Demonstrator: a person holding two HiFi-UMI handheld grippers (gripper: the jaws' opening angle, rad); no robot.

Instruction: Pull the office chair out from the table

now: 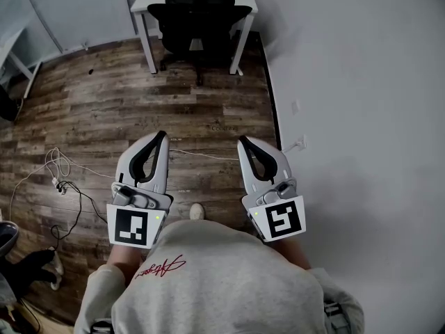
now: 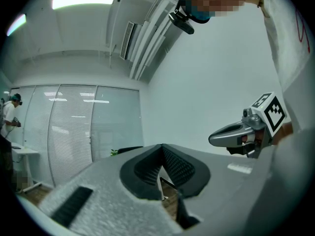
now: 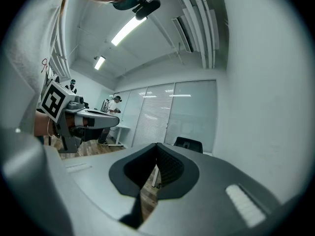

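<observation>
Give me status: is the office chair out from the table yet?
Done: nothing; the office chair sits tucked under the white table. In hand: left gripper and right gripper are shut, empty, a stretch of wood floor short of it. Left: approach, grip the chair, pull it out.

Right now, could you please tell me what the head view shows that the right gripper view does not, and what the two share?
Only the head view shows the loose cables on the floor, the person's grey sweatshirt and the marker cube on the right gripper. Only the right gripper view shows the ceiling light, the glass wall and a person standing far off. Both show the black office chair at the white table, the left gripper, and the right gripper's shut tongs.
</observation>
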